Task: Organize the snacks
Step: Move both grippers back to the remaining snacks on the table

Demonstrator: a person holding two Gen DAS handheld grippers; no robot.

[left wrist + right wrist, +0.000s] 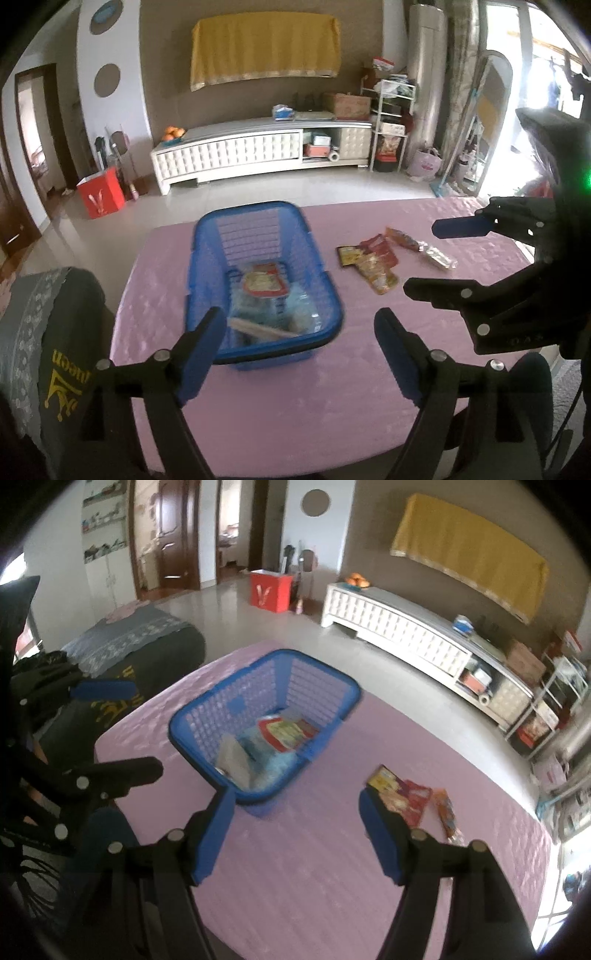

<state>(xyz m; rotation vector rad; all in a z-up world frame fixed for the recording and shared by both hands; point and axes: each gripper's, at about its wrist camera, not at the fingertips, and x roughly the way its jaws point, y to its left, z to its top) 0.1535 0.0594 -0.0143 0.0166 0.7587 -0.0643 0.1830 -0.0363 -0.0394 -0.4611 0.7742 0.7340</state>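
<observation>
A blue plastic basket (207, 236) (207, 716) stands on the pink table and holds several snack packets (264, 284) (286, 731). A small pile of loose snack packets (373, 264) (402, 794) lies on the table to its right, with a long orange packet (421, 245) (447, 812) beside them. My left gripper (299, 332) is open and empty, above the table near the basket's near end. My right gripper (297, 808) is open and empty, between basket and loose packets; it also shows in the left wrist view (424, 258).
The pink quilted table (277, 406) (314, 886) has a dark covered chair (55, 332) (140, 642) at its left. Beyond it are tiled floor, a white TV cabinet (258, 147) (406, 627) and a red box (101, 195) (271, 589).
</observation>
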